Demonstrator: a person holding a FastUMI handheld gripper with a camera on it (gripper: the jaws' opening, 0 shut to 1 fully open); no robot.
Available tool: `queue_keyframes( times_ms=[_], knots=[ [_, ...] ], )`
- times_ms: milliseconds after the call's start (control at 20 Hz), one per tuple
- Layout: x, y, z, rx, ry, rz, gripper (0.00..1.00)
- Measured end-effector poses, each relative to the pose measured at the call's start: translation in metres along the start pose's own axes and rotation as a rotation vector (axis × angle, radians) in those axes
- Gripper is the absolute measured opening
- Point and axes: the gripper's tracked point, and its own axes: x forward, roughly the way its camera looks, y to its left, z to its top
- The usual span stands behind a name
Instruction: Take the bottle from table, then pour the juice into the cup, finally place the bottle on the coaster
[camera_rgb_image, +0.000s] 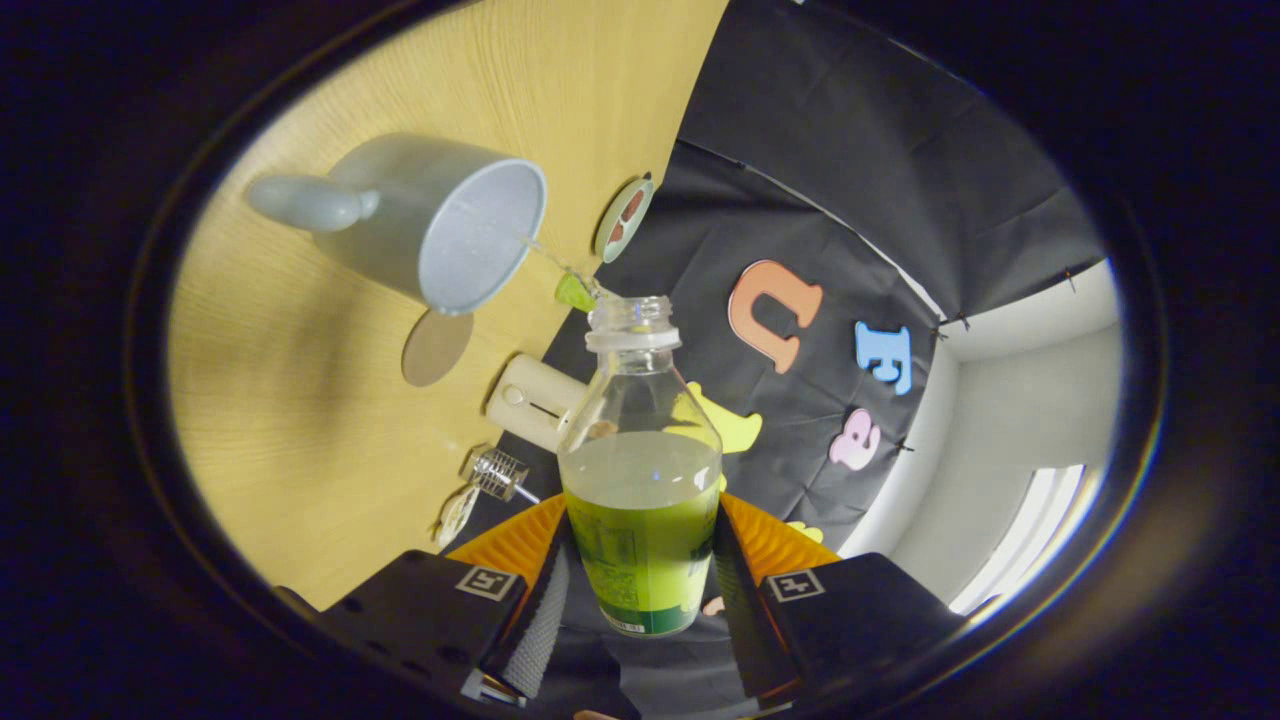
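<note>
My gripper (642, 565) is shut on a clear, uncapped bottle (640, 420), with both fingers pressing on its lower body. Green juice (645, 540) fills the bottle's lower part, towards the fingers. The whole view is rolled, so the bottle is tilted relative to the wooden table (300, 420). A pale grey-blue cup (440, 215) with a handle stands on the table just beyond the bottle's mouth. A thin thread of liquid with a green drop (575, 292) runs between the mouth and the cup's rim. A flat round brown coaster (437, 347) lies on the table beside the cup.
A round green-rimmed disc (623, 218) lies at the table's far edge. A cream box-shaped object (535, 400) and a small clear ribbed object (500, 472) sit near that edge, close to the bottle. Black cloth hangs behind the table.
</note>
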Motion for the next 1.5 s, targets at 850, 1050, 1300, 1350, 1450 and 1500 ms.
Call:
queue_keyframes(
  times_ms=[850, 1050, 1300, 1350, 1450, 1500],
  knots=[
    [-0.012, 0.046, -0.004, 0.761, 0.047, 0.302, 0.77],
    [-0.016, 0.035, -0.003, 1.071, 0.022, 0.337, 0.76],
    [-0.009, 0.027, -0.007, 1.438, 0.013, 0.356, 0.77],
    [-0.005, 0.025, -0.008, 1.505, 0.013, 0.368, 0.77],
    [0.004, 0.021, -0.011, 1.649, 0.007, 0.390, 0.77],
    [0.012, 0.019, -0.009, 1.715, -0.005, 0.403, 0.77]
  ],
)
